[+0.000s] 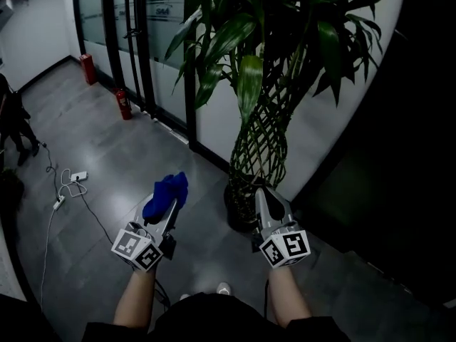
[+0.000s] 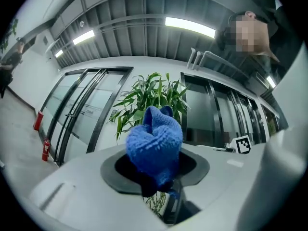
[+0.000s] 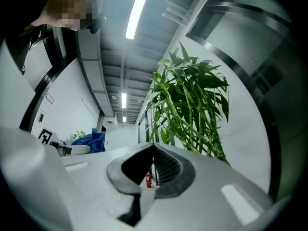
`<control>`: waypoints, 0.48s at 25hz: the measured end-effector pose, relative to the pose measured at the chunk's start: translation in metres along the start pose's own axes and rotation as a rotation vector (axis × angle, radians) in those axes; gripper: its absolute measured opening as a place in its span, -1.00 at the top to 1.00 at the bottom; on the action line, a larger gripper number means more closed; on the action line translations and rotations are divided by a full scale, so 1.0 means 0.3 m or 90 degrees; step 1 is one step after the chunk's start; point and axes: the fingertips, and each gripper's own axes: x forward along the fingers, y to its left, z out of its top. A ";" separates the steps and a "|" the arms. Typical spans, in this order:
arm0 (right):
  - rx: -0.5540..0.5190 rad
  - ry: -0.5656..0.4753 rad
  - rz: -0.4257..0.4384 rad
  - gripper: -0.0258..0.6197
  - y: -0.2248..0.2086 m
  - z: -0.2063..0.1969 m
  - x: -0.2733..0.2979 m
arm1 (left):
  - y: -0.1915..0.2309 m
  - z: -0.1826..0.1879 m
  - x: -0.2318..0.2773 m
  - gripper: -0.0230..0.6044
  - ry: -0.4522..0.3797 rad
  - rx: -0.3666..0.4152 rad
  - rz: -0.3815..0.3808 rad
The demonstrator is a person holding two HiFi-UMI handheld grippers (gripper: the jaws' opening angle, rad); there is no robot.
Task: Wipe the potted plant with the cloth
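1. Potted plant (image 1: 260,141) stood on the grey floor (image 1: 107,162) against the white wall, just ahead & to the right of the person; dark pot (image 1: 239,211) low down, braided stems above it, leaves (image 1: 249,80) spreading overhead.
2. Cloth (image 1: 165,191), blue knit, was bunched in the left gripper (image 1: 168,206), whose jaws were clamped on the wad. It was held left of the pot, not touching any part of the plant.
3. Right gripper (image 1: 262,192) sat just beside the pot rim w/ its jaws closed tip to tip & nothing between them.
4. Handling, as a guess: cloth looked soft & light and prob. bends round a leaf easily. The grip on the bunch seemed secure, but a loose fold could snag on stems.
5. Leaves looked thin, flexible & prob. easy to tear or crease. Best to support one from below near its base w/ the right gripper & wipe along the blade toward the tip w/ light pressure.
6. Stems looked stiffer, so they'd take firmer strokes. Pot seemed heavy enough to stay put, but tall foliage could make it tippy if pulled sideways.
7. No wiping contact had begun.
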 end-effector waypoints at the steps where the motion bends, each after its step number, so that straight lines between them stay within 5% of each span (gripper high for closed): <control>1: 0.002 -0.003 -0.005 0.91 0.024 -0.001 -0.006 | 0.006 0.004 -0.020 0.44 0.001 0.003 -0.003; 12: -0.033 0.021 -0.092 0.91 0.219 -0.073 -0.167 | 0.076 -0.010 -0.204 0.44 0.019 0.014 -0.045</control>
